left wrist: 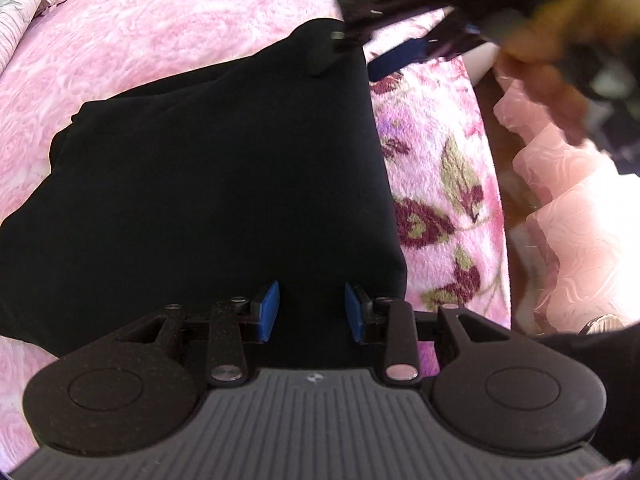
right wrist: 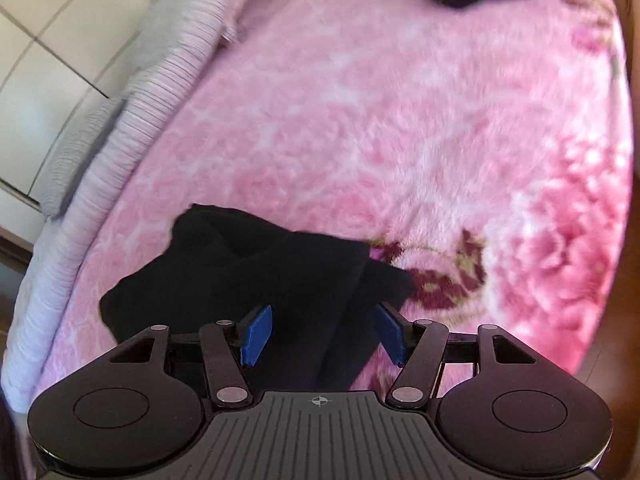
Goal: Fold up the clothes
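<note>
Left wrist: folded black garment (left wrist: 208, 184) on fleecy pink blanket (left wrist: 160, 20).

The left wrist camera is looking down from close above the folded black fabric garment (left wrist: 208, 184) lying on the fluffy pink floral blanket (left wrist: 160, 20). The right wrist camera is looking from farther back across the same blanket (right wrist: 380, 120), sharing that garment (right wrist: 256, 264).

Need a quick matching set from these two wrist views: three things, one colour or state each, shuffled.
Things:
1. black garment
2. blanket
3. left gripper

Descriptions:
A. pink, floral
B. open, blue pads
C. folded, lying on the bed

Pairs: 1-C, 2-A, 3-B
</note>
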A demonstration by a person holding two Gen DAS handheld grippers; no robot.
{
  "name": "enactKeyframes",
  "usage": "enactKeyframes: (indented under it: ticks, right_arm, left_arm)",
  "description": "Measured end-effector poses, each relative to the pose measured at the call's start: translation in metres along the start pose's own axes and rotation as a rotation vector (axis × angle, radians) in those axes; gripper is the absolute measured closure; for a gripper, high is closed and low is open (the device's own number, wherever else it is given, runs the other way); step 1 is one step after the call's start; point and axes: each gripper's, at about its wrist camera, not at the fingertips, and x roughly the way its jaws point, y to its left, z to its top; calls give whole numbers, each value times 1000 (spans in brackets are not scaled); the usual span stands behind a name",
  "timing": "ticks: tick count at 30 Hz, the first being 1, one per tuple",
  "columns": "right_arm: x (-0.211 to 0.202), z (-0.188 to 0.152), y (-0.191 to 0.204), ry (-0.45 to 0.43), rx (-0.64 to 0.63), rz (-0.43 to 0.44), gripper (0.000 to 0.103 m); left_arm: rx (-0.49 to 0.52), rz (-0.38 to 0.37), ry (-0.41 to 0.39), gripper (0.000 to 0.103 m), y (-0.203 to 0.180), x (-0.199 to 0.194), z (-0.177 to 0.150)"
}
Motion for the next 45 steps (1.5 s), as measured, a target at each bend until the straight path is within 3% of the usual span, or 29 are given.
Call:
enactKeyframes:
  ticks: [1,2,5,12,17,22,29,33,36,39,42,45]
  right_arm:
    - [5,6,-3,19,8,18,56]
    - [11,12,-6,39,17,37,85]
    - [8,21,-9,51,-26,73,95]
    - [21,17,-34,126,17,63,94]
    - [-9,37,-4,84,-135,-26,74]
    - [-27,43,50,-19,-373,-132,69]
    - [29,43,126,69,-624,4,68]
    - [83,37,163,170,-755,96,68]
    - [118,38,184,229,-823,151,68]
    - [147,47,204,274,-904,186,67]
    - [167,59,221,298,-982,209,61]
    - [180,73,228,295,-1035,164,60]
  left_arm:
    - [-10,4,1,73,0,0,1]
    - [-20,4,-2,73,-1,-1,1]
    - [-52,-18,-39,73,0,-3,0]
    - [-119,-48,-85,72,11,-14,-4]
    - [-229,12,-169,71,56,-36,-19]
    - [-360,119,-196,70,117,-42,-35]
    - [-543,262,-234,70,203,-49,-57]
    - [-612,247,-243,71,236,-38,-54]
    - [-633,227,-199,71,244,-14,-49]
    - [-617,258,-200,67,242,2,-41]
    - [-631,261,-202,65,241,2,-44]
    - [-654,257,-205,66,241,-3,-49]
